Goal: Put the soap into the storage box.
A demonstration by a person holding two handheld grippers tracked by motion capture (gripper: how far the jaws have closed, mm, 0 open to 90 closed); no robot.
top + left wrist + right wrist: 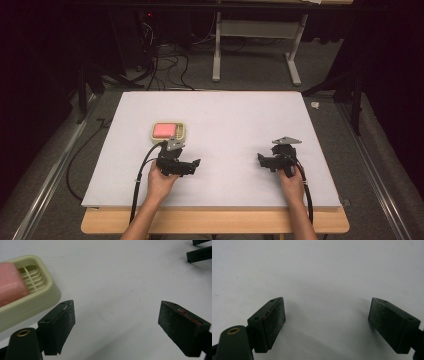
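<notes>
Below, on the white worktop (pixel 225 115), a cream soap dish (pixel 169 131) with a pink soap bar (pixel 164 130) in it sits left of centre. Just behind it, nearer the person, the left tongs (pixel 196 164) rest in the left hand (pixel 161 180), jaws spread wide with nothing between them. Well apart on the other side, the right tongs (pixel 260 158), in the right hand (pixel 291 181), are likewise released and empty over bare board.
</notes>
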